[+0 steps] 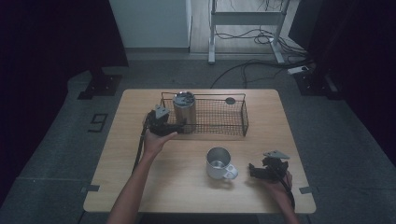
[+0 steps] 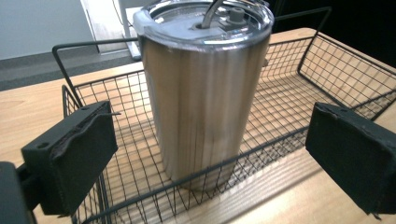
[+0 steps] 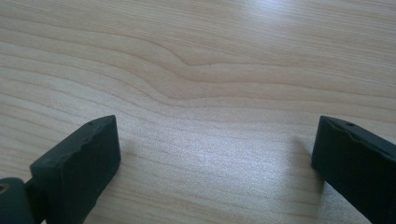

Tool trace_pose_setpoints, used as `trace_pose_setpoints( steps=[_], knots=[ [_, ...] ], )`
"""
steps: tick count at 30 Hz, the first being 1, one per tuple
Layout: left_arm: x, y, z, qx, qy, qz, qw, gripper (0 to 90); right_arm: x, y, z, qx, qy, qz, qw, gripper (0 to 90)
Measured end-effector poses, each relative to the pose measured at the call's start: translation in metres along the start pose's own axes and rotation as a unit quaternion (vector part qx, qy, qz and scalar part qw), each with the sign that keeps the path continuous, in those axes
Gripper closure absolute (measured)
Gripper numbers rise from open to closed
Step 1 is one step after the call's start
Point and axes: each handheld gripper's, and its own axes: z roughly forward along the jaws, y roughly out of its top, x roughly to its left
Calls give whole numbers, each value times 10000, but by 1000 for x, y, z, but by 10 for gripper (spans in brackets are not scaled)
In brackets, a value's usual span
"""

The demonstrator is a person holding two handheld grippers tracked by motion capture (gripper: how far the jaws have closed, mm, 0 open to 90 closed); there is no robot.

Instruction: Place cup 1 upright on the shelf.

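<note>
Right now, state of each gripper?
Left gripper: open, holding nothing, jaws either side of the tumbler in the basket.
Right gripper: open, holding nothing.

High view overhead facing forward, left view close on tumbler (image 2: 205,88), right probably near table (image 3: 210,70)

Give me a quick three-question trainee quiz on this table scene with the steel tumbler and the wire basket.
1. True or false: the steel tumbler stands upright inside the wire basket.
2. Which gripper faces the tumbler: A left gripper, B right gripper?
3. What stands on the table between the two hands?

Key: 1 true. 2 A. 3 the metal mug.
</note>
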Motion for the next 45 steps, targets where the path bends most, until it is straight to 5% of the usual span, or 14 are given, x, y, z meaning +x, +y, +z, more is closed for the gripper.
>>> trace_pose_setpoints(
  steps=[14, 30, 45],
  knots=[
    [-6, -38, -38, 255, -107, -38, 9996, 40, 0, 0, 0, 0, 0, -4, 10000, 9],
    [-6, -103, -58, 711, -129, 11, 9974, 58, 0, 0, 0, -1, -1, -4, 10000, 9],
    [-8, -131, -63, 1162, -113, 149, 9930, 73, 0, 0, 0, 3, -11, -2, 10000, 9]
  ],
)
